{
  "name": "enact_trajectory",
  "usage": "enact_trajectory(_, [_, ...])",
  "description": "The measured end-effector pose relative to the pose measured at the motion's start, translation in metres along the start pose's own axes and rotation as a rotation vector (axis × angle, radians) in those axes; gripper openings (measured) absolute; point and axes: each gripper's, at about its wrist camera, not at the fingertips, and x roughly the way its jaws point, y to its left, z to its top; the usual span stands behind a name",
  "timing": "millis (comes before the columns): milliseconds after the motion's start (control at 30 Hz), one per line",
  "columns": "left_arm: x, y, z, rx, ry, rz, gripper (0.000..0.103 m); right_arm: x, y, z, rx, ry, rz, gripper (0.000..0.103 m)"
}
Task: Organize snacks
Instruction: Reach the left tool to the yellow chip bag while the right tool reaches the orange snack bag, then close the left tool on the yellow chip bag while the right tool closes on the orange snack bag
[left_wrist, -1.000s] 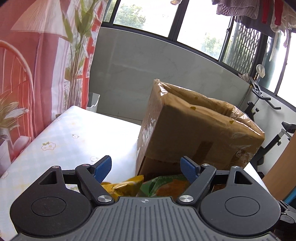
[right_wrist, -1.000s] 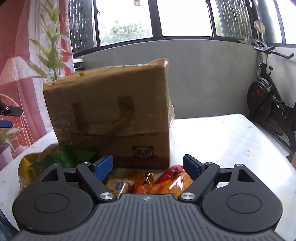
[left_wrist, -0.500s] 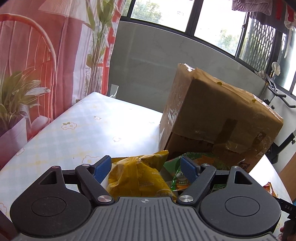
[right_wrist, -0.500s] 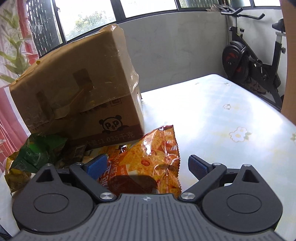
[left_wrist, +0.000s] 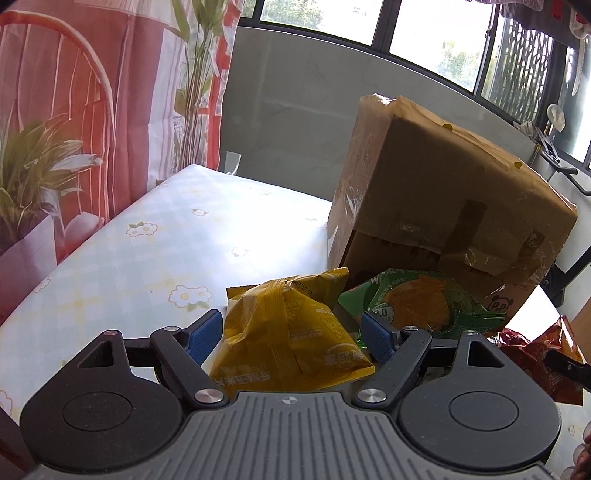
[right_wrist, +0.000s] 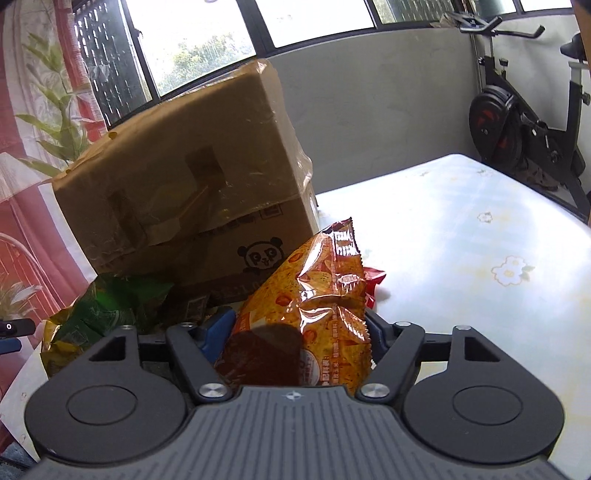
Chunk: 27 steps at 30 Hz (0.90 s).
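Left gripper straddling yellow bag, right gripper pinching orange bag

The left black two-finger gripper with blue pads points forward and slightly down, its jaws spread wide apart, with neither blue pad clearly pressing anything. The right black two-finger gripper with blue pads is level, its jaws drawn inward and clamped; its left fingertip shows, the right is mostly hidden.

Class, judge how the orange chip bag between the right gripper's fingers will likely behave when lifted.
The orange chip bag looks puffy and crinkled, so probably light and floppy. Its glossy film may slip in the right gripper. Contents are likely fragile.
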Motion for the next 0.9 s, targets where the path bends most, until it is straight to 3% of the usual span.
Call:
enact_trajectory(267, [0.024, 0.005, 0.013, -0.03, -0.002, 0.033, 0.084, 0.003, 0.021, 0.001, -0.097, -0.04, 0.009, 0.072])
enact_trajectory(433, [0.047, 0.01, 0.013, -0.048, 0.042, 0.061, 0.084, 0.007, 0.021, -0.001, -0.097, -0.033, 0.006, 0.072])
enact_trajectory(900, [0.057, 0.006, -0.012, -0.03, 0.046, -0.024, 0.085, 0.012, 0.02, -0.001, -0.097, -0.018, 0.005, 0.072])
